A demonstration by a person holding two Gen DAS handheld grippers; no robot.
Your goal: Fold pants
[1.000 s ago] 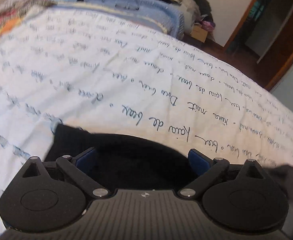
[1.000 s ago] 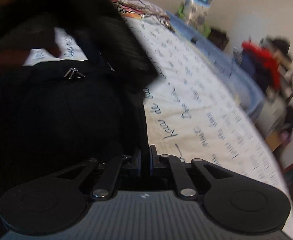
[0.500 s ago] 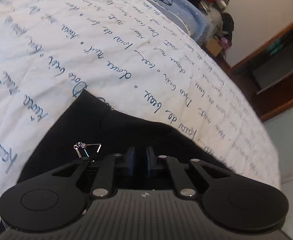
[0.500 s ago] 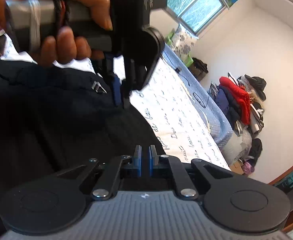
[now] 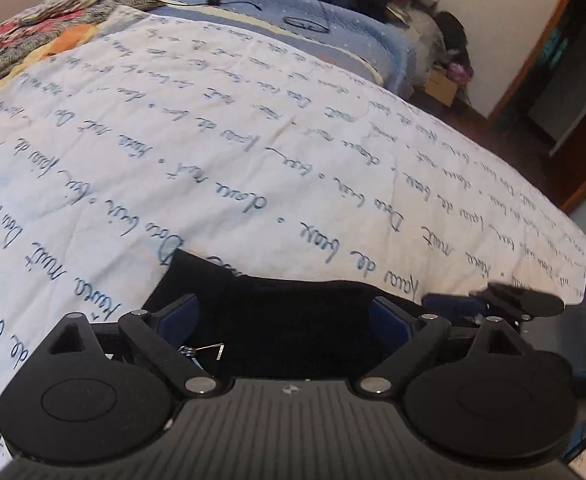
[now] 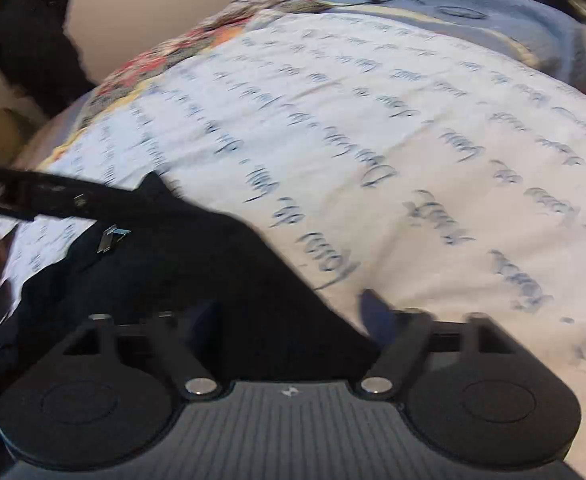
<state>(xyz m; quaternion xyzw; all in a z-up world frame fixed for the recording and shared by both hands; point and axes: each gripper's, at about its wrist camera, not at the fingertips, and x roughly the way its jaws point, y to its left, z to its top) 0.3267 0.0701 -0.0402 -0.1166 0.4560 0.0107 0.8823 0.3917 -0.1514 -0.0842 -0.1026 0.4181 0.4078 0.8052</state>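
A: Where are the pants (image 5: 285,320) right now?

B: They lie on the bed, on the white sheet with blue handwriting (image 5: 253,152), close to its near edge. In the left wrist view the black cloth sits directly under and between the fingers of the left gripper (image 5: 285,316), with a small metal clasp (image 5: 203,352) showing by the left finger.

A: Is that gripper pinching them?

B: No. Its jaws are opening, spread wide, with the fabric between them but the pads not pressing it.

A: And the right gripper (image 6: 289,312)?

B: Also opening, jaws apart. The right wrist view is blurred, but the black cloth (image 6: 181,264) lies under its left finger and runs away to the left, towards the left gripper; its right finger is over bare sheet. A dark strap or band (image 6: 45,196) crosses at the left edge; I cannot tell what it is.

A: So which way do the pants run?

B: I judge their long axis runs roughly along the bed's near edge. Both hands sit over it; the left is more squarely on the cloth, so it seems better placed for the next grab.
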